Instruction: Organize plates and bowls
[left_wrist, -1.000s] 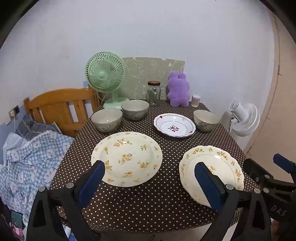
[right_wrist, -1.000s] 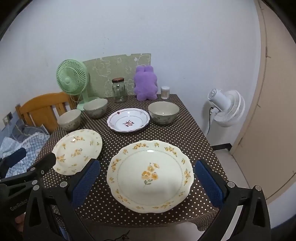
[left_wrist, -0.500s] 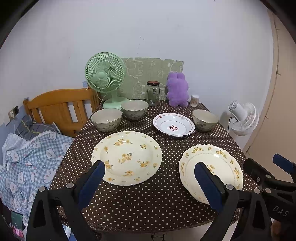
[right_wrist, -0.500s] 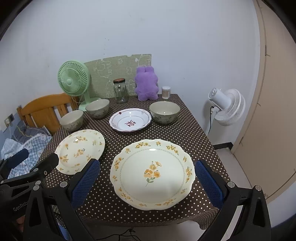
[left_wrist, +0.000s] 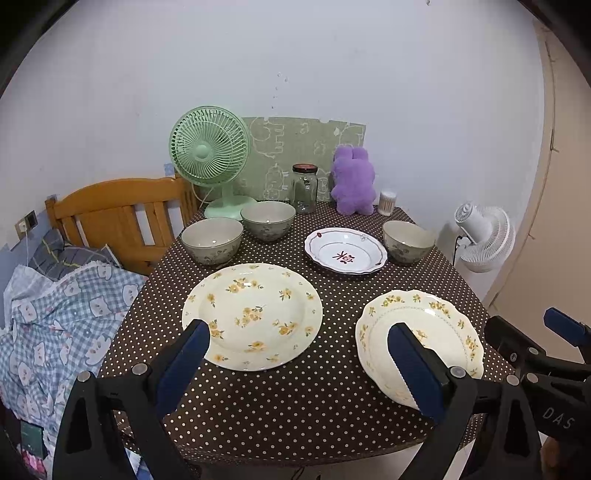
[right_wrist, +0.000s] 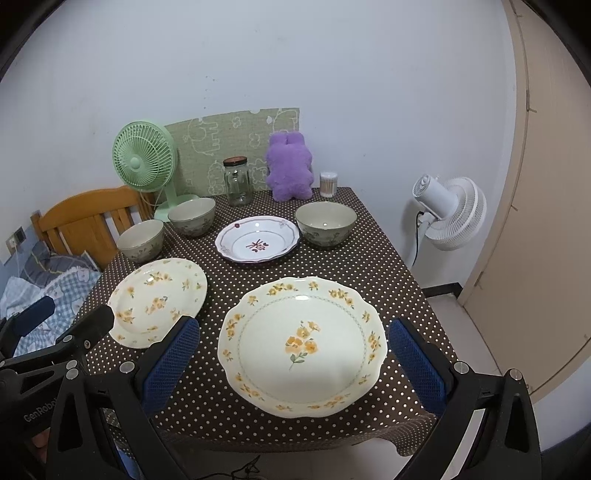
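Left gripper (left_wrist: 297, 345): jaws spread wide apart, holding nothing, hovering above the near edge of the table (left_wrist: 325, 406).
Right gripper (right_wrist: 293, 341): jaws wide apart too, empty, poised over the near right part of the table.
Round floral plate (left_wrist: 252, 315): lies flat just ahead of the left gripper, its near rim between the two blue pads (left_wrist: 184, 363).
Scalloped floral plate (right_wrist: 302, 345): lies flat straight ahead of the right gripper, between its fingers in view; to the right of the left gripper.
Red-patterned white plate (right_wrist: 257, 239): farther out, beyond both floral plates, roughly mid-table.
Left pair of bowls (left_wrist: 212, 240): two grey-green bowls side by side, beyond the round floral plate, left and ahead of the left gripper.
Third bowl (right_wrist: 325, 223): just right of the red-patterned plate, ahead of the right gripper.
Far edge: green desk fan (left_wrist: 208, 147), glass jar (left_wrist: 304, 188), purple plush toy (left_wrist: 352, 181), small container of sticks (right_wrist: 328, 184), standing against the wall.
Off the table: wooden chair (left_wrist: 118, 218) to the left, white floor fan (right_wrist: 452, 212) to the right.
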